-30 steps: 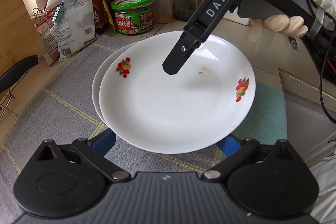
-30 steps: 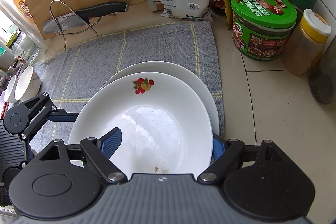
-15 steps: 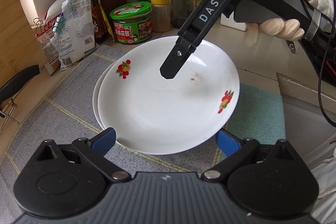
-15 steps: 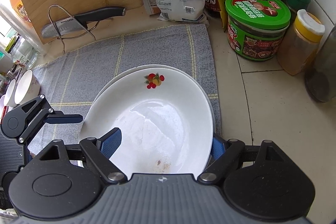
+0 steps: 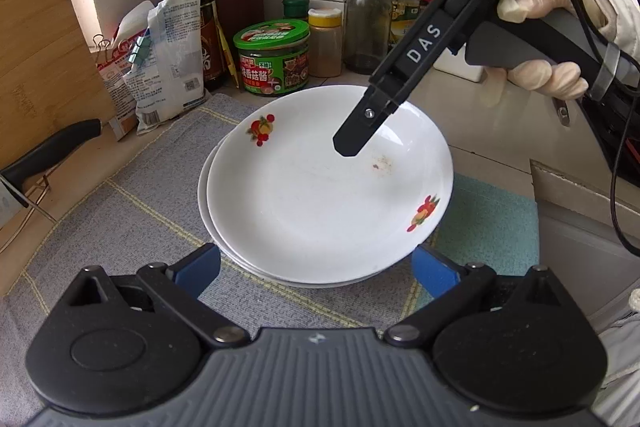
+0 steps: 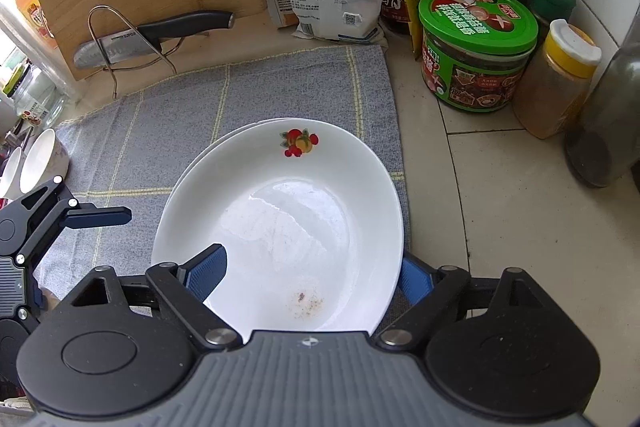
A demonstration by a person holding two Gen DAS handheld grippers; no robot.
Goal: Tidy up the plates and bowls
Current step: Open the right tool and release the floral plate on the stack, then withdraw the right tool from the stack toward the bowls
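A white plate with fruit prints [image 5: 320,195] lies stacked on a second white plate [image 5: 205,187] on a grey cloth [image 5: 132,211]. The stack also shows in the right wrist view [image 6: 288,219]. My right gripper [image 6: 308,275] is open, one blue finger above the top plate's near rim and the other outside and below its right rim. In the left wrist view its black finger [image 5: 356,135] hangs over the plate. My left gripper [image 5: 316,267] is open, at the plates' near edge, touching nothing. Small white bowls [image 6: 36,163] stand at the far left.
Behind the cloth stand a green-lidded jar [image 5: 274,61], a yellow-lidded jar [image 5: 325,41], bottles [image 5: 368,19], a white bag [image 5: 168,59], a wooden board [image 5: 36,43] and a knife on a wire stand [image 6: 156,35]. A teal mat [image 5: 488,219] lies right of the plates.
The top plate has slid back over the lower plate and settled on it, nearly aligned. My right gripper stays over its rim. My left gripper has drawn back a little.
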